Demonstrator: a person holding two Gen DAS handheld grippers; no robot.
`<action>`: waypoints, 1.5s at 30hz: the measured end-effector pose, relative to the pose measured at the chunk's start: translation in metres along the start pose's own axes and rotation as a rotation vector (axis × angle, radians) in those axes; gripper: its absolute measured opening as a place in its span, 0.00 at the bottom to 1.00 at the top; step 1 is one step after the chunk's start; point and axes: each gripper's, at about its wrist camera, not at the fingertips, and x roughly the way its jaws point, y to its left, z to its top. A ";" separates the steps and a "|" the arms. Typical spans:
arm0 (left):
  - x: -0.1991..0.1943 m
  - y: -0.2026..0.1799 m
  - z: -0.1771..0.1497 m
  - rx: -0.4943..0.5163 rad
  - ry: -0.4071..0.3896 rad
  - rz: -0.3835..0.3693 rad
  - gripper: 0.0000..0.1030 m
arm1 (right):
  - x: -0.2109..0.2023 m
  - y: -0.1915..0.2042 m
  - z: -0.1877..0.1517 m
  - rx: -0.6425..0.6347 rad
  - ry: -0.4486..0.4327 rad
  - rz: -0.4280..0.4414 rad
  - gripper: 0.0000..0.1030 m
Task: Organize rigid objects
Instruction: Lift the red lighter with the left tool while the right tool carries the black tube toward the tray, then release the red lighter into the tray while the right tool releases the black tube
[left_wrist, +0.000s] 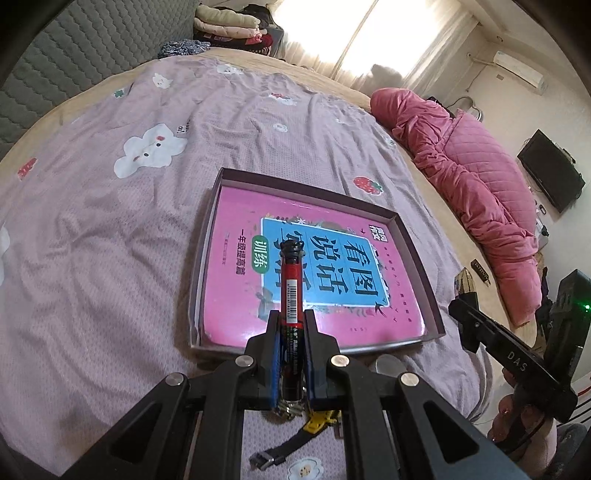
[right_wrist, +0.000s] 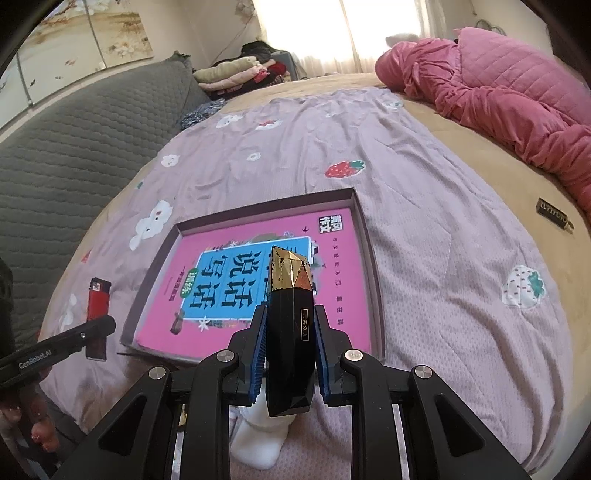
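Gripping a red-and-black marker pen (left_wrist: 291, 295) between its blue pads, the left claw (left_wrist: 291, 317) was closed tight on the barrel, with the pen's dark tip pointing forward over the shallow cardboard box (left_wrist: 417, 254) that lay on the bed. The right claw (right_wrist: 290, 314) was likewise clamped shut, on a faceted black case with a gold top (right_wrist: 290, 325), which stood up between its fingers above the near edge of the same box. Inside the box lay a pink workbook (right_wrist: 340, 295) with a blue title panel, flat and filling most of the tray. The box rested on a mauve bedsheet (left_wrist: 110, 240) printed with white bears and strawberries. A red lighter (right_wrist: 98, 302) lay on the sheet just left of the box in the right wrist view, partly behind the other claw's black finger. Below the left claw, near the bed's edge, lay a watch with a dark strap (left_wrist: 284, 446) and a yellow piece. A small dark labelled bar (right_wrist: 553, 216) sat well apart on the tan blanket, near a heaped pink quilt (right_wrist: 498, 85). Folded clothes (left_wrist: 229, 26) were stacked at the far end beside a grey quilted headboard (right_wrist: 74, 147).
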 end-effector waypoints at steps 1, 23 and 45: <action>0.002 0.000 0.002 0.002 0.002 0.003 0.10 | 0.001 0.000 0.001 -0.001 -0.001 0.000 0.23; 0.058 0.018 0.023 -0.006 0.093 0.061 0.10 | 0.050 -0.011 0.012 -0.012 0.046 -0.069 0.23; 0.079 0.030 0.010 -0.011 0.157 0.100 0.10 | 0.083 -0.020 -0.002 -0.042 0.118 -0.152 0.23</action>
